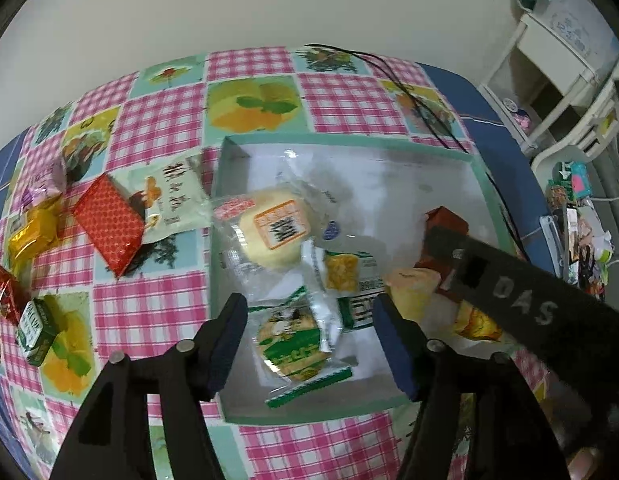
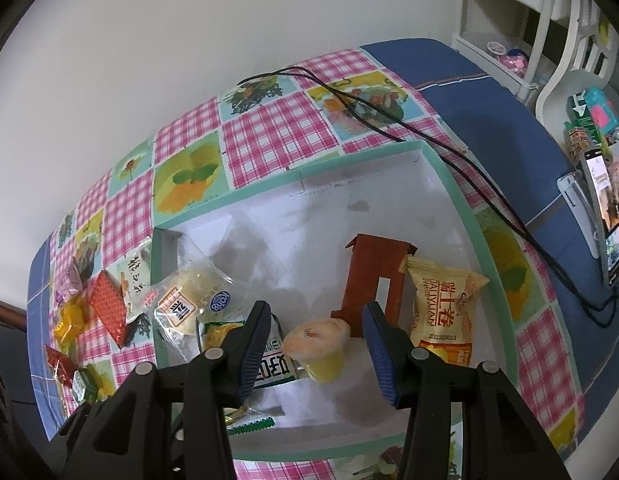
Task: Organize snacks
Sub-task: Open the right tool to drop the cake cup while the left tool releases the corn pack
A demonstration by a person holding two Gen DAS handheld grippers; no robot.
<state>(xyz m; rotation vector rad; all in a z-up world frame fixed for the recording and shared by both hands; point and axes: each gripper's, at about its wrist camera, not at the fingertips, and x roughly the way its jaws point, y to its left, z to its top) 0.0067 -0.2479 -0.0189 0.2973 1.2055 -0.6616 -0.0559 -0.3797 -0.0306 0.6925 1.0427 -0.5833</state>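
Pink-checked patchwork tablecloth [image 1: 157,128] is spread over a blue table against a pale wall; a black cable [image 2: 389,120] is trailed across it. One shallow teal-rimmed box [image 1: 215,248] is set on the cloth, and in it are held: a clear-wrapped round bun [image 1: 275,232], a green biscuit packet [image 1: 293,350], a jelly cup [image 2: 319,346], a brown-red packet [image 2: 375,276] and a yellow cake packet [image 2: 443,312]. Outside the box, to its left, are laid a red dotted packet [image 1: 109,224], a pale printed packet [image 1: 171,200], a gold sweet [image 1: 31,236] and a small green carton [image 1: 37,330]. Left gripper [image 1: 311,344] is held spread above the biscuit packet, nothing grasped. Right gripper [image 2: 317,354] is held spread about the jelly cup, contact not discernible.
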